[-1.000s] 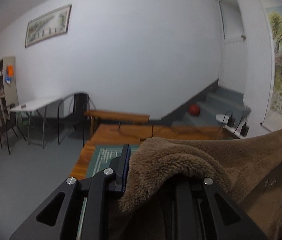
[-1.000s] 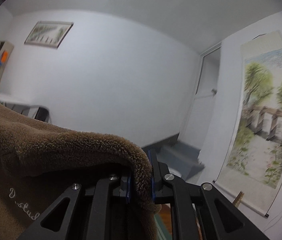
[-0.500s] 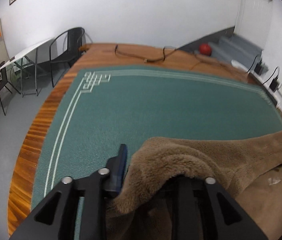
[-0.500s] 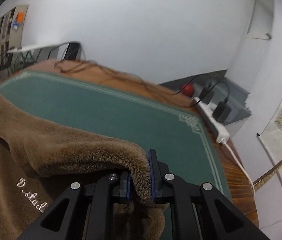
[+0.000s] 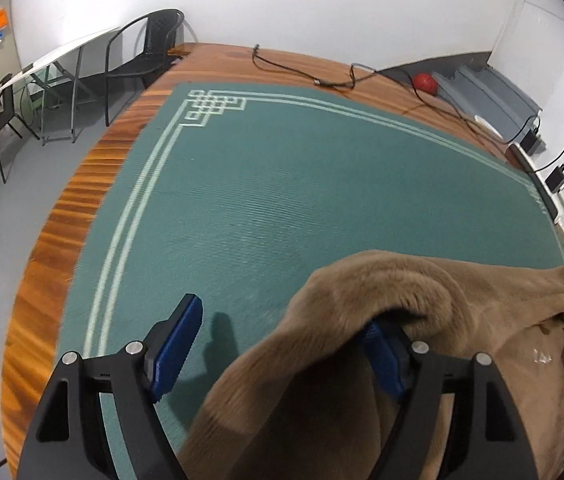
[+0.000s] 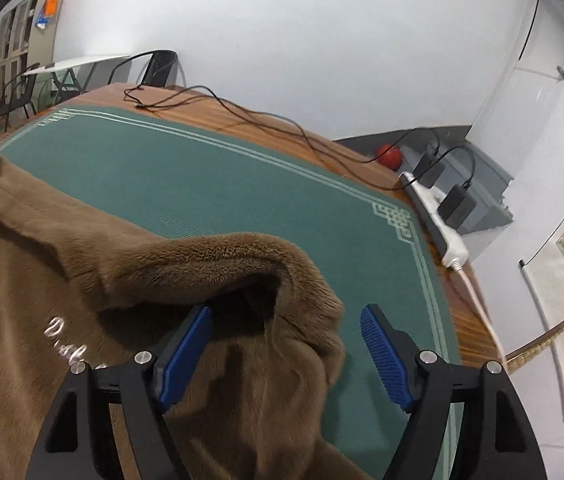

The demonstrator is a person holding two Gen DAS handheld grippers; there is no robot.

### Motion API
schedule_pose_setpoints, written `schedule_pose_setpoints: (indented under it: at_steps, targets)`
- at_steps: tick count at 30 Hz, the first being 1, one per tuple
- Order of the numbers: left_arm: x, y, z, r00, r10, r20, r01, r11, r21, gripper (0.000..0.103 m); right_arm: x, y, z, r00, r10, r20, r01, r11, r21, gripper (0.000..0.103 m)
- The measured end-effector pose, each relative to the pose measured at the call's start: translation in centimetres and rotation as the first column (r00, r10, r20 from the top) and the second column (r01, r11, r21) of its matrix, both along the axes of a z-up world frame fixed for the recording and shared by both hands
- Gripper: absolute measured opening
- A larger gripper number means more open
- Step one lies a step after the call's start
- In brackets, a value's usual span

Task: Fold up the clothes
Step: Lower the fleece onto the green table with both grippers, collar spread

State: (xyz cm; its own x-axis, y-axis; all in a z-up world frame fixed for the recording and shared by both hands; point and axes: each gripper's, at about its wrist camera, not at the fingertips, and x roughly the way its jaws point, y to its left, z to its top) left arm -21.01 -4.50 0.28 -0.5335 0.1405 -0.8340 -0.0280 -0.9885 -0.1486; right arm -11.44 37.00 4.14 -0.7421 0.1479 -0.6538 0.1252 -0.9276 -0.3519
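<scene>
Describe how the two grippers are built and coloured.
Both match. The left gripper and right gripper have black angular arms with triangular cut-outs, silver round screw heads at the joints, and blue ribbed pads on the fingers. No cables or sleeves show.

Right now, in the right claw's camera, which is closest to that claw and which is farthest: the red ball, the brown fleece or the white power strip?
1. Brown fleece, draped at the opening right claw.
2. Power strip, along the table's right edge.
3. Red ball, on the floor beyond the table.

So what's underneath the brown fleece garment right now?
The brown fleece garment lies on the green mat, which covers a wooden table. Whatever lies directly beneath the fabric is hidden.
</scene>
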Motion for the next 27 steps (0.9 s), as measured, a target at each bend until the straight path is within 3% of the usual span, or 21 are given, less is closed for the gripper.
schedule_pose_setpoints:
  at_steps: [4,8,10,13,15,22,27]
  targets:
    - [1.8,-0.7,1.7,1.000,-0.002,-0.023,0.003,1.000,0.006,0.082,2.4,-0.3,1.5,0.999,0.046,-0.005,-0.046,0.999,0.017,0.079]
    - [3.6,0.5,2.9,0.995,-0.097,0.007,0.096,0.992,0.078,0.084,3.9,-1.6,1.7,0.990,0.125,0.068,-0.127,0.992,0.015,0.079]
    - [4.4,1.7,3.0,0.980,-0.194,0.043,0.184,0.968,0.170,0.085,3.9,-2.5,1.0,0.973,0.177,0.145,-0.176,0.984,-0.021,0.079]
    - [4.9,3.4,2.5,0.944,-0.319,0.082,0.277,0.904,0.326,0.087,3.4,-3.7,-0.2,0.939,0.245,0.242,-0.227,0.969,-0.101,0.079]
    - [4.3,4.3,1.5,0.929,-0.351,0.119,0.279,0.874,0.396,0.089,2.7,-4.3,-0.9,0.914,0.286,0.289,-0.249,0.955,-0.160,0.079]
    - [-0.1,6.3,-1.2,0.919,-0.335,0.206,0.218,0.870,0.442,0.089,-2.6,-6.4,-2.8,0.849,0.354,0.392,-0.244,0.921,-0.303,0.079]
    - [-3.2,7.3,-1.1,0.925,-0.329,0.188,0.211,0.859,0.466,0.089,-6.8,-7.5,-2.8,0.841,0.377,0.388,-0.254,0.909,-0.332,0.079]
